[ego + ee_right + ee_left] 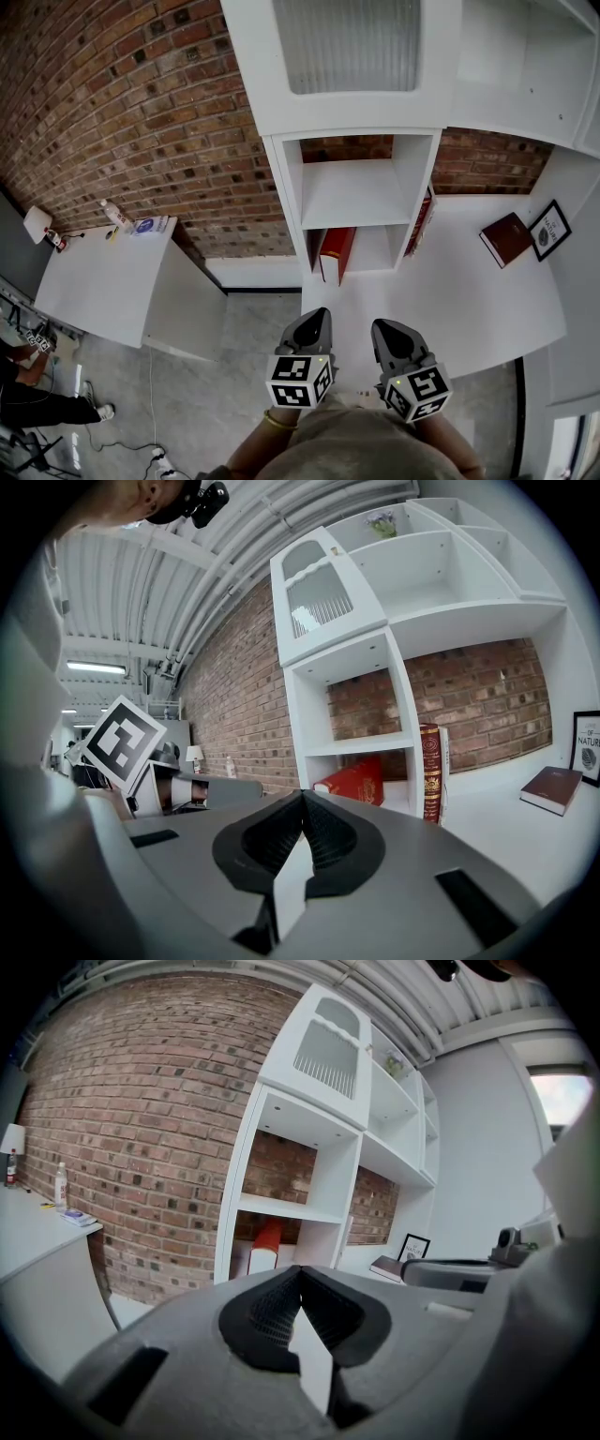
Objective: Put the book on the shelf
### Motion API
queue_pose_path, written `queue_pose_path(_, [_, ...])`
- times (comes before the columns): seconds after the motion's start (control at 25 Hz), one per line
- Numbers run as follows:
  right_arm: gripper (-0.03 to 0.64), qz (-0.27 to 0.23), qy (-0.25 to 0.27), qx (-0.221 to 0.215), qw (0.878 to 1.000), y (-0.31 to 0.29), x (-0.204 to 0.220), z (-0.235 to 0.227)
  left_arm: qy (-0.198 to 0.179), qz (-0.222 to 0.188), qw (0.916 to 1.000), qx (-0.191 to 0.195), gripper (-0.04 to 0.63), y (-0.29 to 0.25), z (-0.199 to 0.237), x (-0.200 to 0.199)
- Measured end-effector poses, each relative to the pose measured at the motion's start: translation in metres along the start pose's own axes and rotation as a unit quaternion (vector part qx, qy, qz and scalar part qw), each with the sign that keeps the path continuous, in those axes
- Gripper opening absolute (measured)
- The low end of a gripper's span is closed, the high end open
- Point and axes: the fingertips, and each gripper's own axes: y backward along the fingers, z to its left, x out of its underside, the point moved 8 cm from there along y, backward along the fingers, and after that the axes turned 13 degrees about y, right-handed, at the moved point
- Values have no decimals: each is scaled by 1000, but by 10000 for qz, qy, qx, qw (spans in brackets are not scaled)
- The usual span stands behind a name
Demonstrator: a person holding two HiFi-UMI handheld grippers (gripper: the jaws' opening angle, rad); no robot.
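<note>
While the white shelf (356, 192) stands against the brick wall (141, 112), the brown book (506, 239) lies flat on the counter (469, 300) to the shelf's right, just beside a framed picture (550, 230). In front of the shelf, the left gripper (317, 317) and right gripper (385, 328) each have their jaws pressed together, with nothing between them.

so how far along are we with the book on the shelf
Nothing looks done yet: the maroon book lies flat on the counter, right of the shelf. Nothing is in hand: the left gripper and right gripper have jaws shut and empty. Left: picking it up and shelving it.
</note>
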Motion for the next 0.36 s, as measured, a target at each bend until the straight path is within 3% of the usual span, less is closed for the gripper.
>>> queue_pose_path(0.36, [6, 149, 32, -62, 9999, -1, 1, -2, 11, 53, 10000, 10, 9, -4, 0, 1])
